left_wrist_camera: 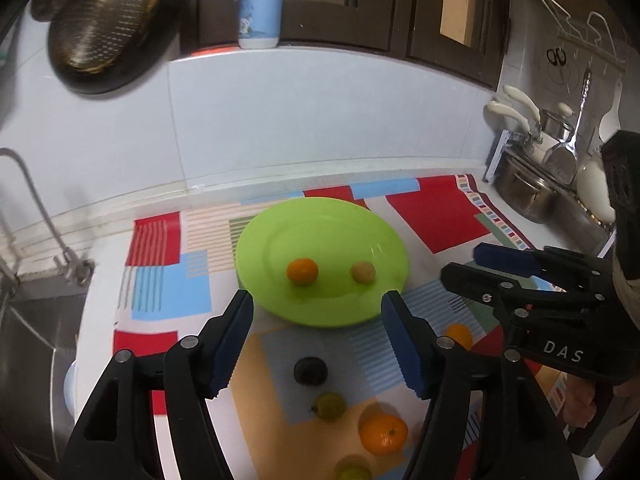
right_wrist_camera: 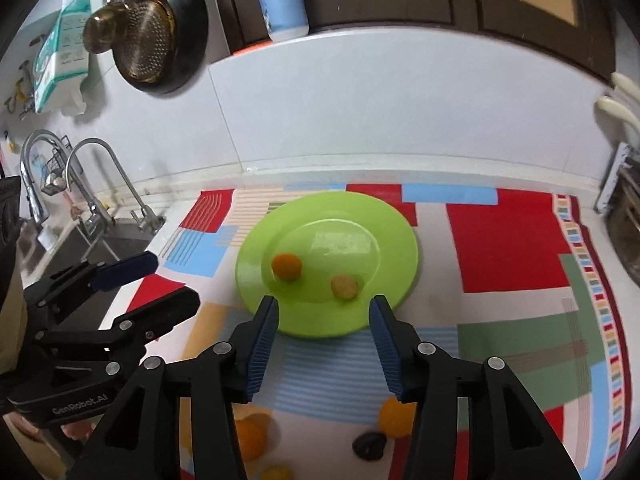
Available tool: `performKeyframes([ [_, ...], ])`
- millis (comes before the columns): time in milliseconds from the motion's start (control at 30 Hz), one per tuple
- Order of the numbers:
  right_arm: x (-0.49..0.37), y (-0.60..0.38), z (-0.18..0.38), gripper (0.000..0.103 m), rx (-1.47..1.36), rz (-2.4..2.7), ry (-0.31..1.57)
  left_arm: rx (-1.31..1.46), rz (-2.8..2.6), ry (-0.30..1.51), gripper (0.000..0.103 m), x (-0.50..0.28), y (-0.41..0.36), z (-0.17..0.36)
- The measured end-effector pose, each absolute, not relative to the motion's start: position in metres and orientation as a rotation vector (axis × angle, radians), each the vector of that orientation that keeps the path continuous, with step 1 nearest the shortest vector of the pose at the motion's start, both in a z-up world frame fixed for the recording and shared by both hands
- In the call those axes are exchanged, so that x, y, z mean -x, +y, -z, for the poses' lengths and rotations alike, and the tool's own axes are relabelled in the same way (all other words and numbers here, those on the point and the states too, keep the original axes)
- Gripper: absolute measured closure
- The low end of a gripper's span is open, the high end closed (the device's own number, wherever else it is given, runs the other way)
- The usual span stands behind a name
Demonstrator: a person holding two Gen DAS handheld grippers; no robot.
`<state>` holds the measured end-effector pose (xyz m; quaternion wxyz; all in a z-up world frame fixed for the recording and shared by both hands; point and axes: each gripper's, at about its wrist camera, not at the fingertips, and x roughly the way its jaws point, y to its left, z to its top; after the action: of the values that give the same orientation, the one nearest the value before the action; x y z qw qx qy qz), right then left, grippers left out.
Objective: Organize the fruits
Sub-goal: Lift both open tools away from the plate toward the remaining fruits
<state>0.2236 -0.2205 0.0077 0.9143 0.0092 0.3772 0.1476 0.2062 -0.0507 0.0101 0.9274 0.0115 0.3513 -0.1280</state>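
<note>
A lime green plate [left_wrist_camera: 320, 216] [right_wrist_camera: 400, 240] lies on a patterned mat and holds a small orange fruit [left_wrist_camera: 302, 271] [right_wrist_camera: 286, 266] and a tan fruit [left_wrist_camera: 363, 272] [right_wrist_camera: 345, 287]. Nearer on the mat lie a dark plum [left_wrist_camera: 311, 370] [right_wrist_camera: 370, 445], a green fruit [left_wrist_camera: 329, 406], two oranges [left_wrist_camera: 383, 434] [left_wrist_camera: 459, 334] and a yellow-green fruit [left_wrist_camera: 352, 472]. My left gripper [left_wrist_camera: 319, 300] [right_wrist_camera: 175, 278] hovers open above the plate's near rim, nothing between its pads. My right gripper [right_wrist_camera: 324, 304] [left_wrist_camera: 462, 262] is open too, empty, just right of it.
A steel sink with taps [right_wrist_camera: 92, 200] lies to the left of the mat. Pots and utensils [left_wrist_camera: 528, 192] crowd the right end of the counter. A dark pan with a strainer [left_wrist_camera: 104, 28] hangs on the tiled wall, and a blue bottle [left_wrist_camera: 261, 4] stands on the ledge.
</note>
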Motion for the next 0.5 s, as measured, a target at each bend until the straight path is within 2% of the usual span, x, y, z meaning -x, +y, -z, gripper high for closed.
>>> performKeyframes([
  [100, -0.208, -0.220, -0.012, 0.054, -0.008, -0.280, 0.756, -0.022, 0.246, 0.706, 0.033, -0.190, -0.048, -0.013],
  [200, -0.192, -0.222, -0.015, 0.046, -0.012, -0.252, 0.741, -0.029, 0.229, 0.696, 0.031, -0.175, -0.045, -0.013],
  [500, -0.155, -0.230, -0.013, 0.046, -0.029, -0.194, 0.740, -0.047, 0.201, 0.687, 0.025, -0.141, -0.045, -0.010],
])
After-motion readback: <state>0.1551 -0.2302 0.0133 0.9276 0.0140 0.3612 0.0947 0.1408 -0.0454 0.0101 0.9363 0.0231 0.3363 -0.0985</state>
